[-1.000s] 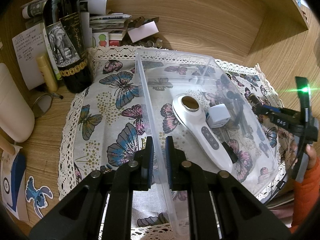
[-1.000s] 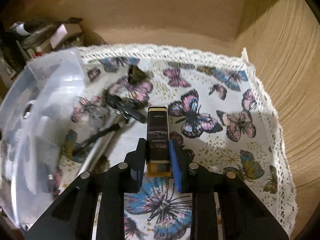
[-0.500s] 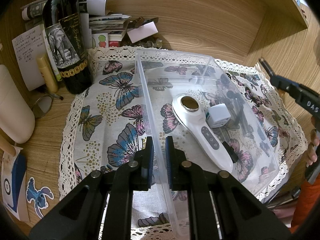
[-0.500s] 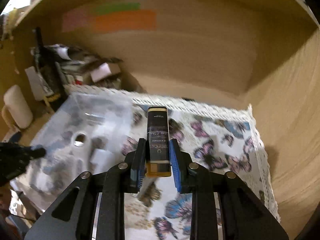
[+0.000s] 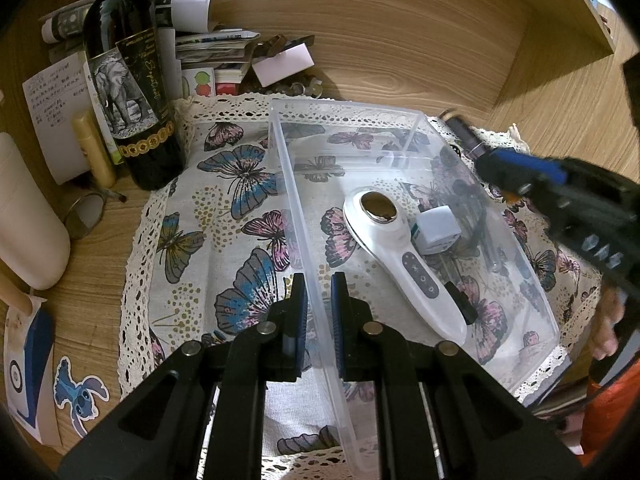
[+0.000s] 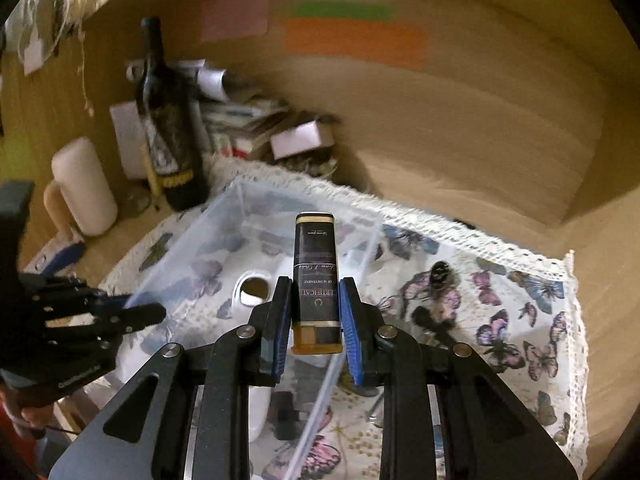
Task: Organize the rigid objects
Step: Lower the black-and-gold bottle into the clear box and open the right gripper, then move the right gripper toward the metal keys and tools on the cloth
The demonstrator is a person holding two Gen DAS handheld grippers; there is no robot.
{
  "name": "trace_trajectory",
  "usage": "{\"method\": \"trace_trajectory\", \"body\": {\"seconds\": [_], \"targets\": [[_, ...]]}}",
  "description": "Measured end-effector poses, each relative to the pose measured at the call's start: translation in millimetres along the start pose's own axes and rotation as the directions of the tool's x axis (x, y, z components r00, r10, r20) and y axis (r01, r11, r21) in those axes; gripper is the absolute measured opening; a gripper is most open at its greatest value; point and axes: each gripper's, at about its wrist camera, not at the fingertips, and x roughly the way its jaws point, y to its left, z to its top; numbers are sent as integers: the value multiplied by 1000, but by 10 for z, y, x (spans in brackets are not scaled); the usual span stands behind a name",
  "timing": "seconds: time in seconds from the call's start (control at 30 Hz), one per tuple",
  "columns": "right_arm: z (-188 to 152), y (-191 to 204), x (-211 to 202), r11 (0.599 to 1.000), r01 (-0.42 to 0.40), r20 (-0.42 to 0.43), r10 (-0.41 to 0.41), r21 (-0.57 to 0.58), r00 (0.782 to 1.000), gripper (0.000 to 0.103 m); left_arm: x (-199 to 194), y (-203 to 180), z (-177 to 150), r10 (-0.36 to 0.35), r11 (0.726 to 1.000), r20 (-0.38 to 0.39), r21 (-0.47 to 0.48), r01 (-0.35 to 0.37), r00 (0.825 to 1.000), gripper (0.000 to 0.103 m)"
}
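We have the dark slim box [image 6: 315, 272] clenched in our right tool [image 6: 315, 328], pads pressed on its two long sides, its long axis running straight out along the fingers and away from us. The clear bin [image 5: 298, 216] lies ahead and below it (the far right rim sits just under the box's outer end), so the coming move looks like a short reach over that wall and down. Our left tool [image 5: 318, 304] is nearer the bin: it is clamped on the near-left wall, steadying it on the butterfly cloth [image 5: 224, 216].
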Motion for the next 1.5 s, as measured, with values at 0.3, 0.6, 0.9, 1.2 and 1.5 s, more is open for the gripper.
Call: {"method": "trace_trajectory", "body": {"seconds": [0.3,0.6,0.9,1.2,1.5], "targets": [[-92,127,460,998,-35,-151,29,-42,988,22,6,-10,-4,0,1000,4,11,0,1000,11],[-65,88,347,999,-37,-135,34,-23,990,24,5,-17,-5,-2,1000,3,10,2,1000,12],[-20,-102,-62,999,46,-27,-46,-18,999,39,6,-19,-6,-2,1000,4,10,2,1000,12],[-202,-744,-173,978,182,-55,-177,104,983,43,4,-25,-9,-2,1000,4,10,2,1000,12],[-493,-945,182,970,164,-172,-134,177,976,43,4,-21,-11,-2,1000,4,11,2,1000,12]]}}
